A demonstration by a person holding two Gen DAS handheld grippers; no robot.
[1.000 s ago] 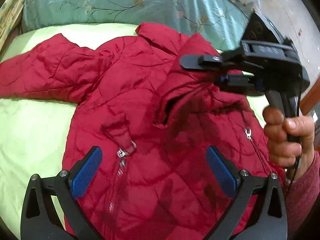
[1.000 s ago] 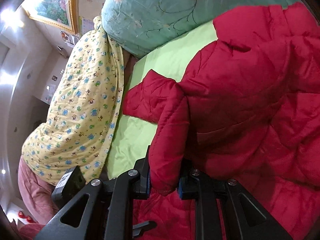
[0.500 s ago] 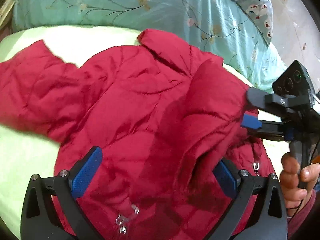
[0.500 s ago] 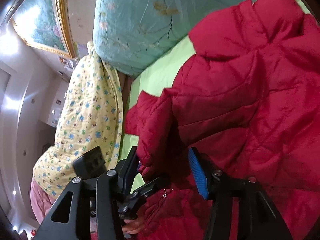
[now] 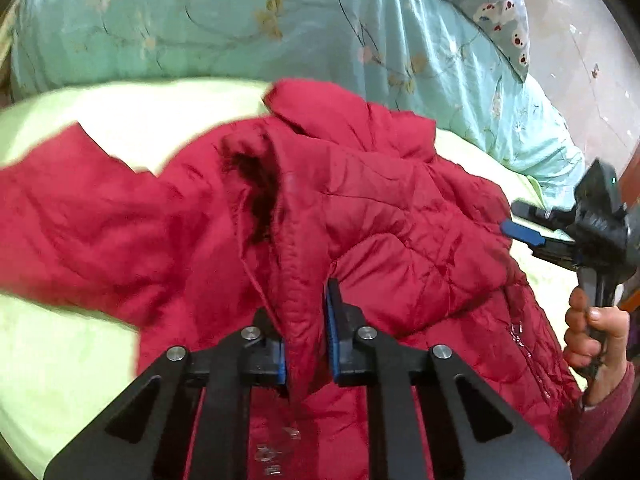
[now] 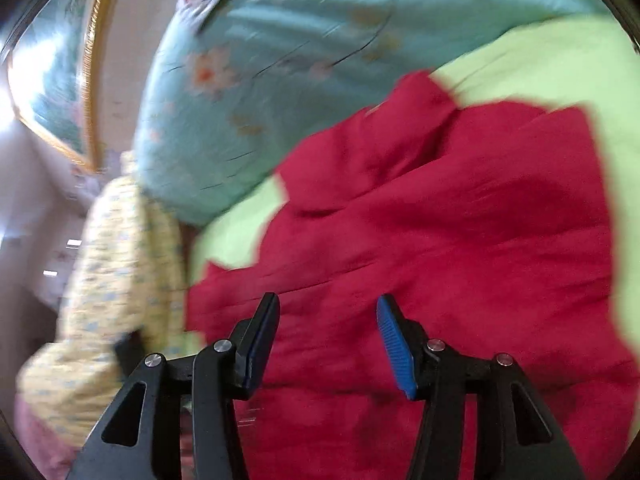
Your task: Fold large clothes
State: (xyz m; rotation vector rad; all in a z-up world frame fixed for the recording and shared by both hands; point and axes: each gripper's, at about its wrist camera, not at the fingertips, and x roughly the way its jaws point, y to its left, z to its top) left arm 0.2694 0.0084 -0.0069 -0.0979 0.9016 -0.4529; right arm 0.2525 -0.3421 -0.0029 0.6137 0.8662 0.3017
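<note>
A red quilted jacket (image 5: 400, 216) lies spread on a light green bed sheet (image 5: 132, 116), with one sleeve folded across its front. My left gripper (image 5: 306, 320) is shut on a raised fold of the jacket's fabric, pinched between its blue pads. In the left wrist view my right gripper (image 5: 520, 224) sits at the jacket's right edge, held by a hand (image 5: 592, 336). The right wrist view is blurred: the right gripper (image 6: 326, 332) is open above the jacket (image 6: 460, 240), nothing between its fingers.
A teal flowered quilt (image 5: 248, 28) lies bunched along the far side of the bed. A yellow patterned blanket (image 6: 116, 280) hangs at the left in the right wrist view, below a gold-framed picture (image 6: 90, 80). Green sheet (image 6: 540, 64) shows beyond the jacket.
The right gripper let go of the sleeve and drew back to the jacket's right edge. The left gripper moved forward over the jacket and shut on a fold of it.
</note>
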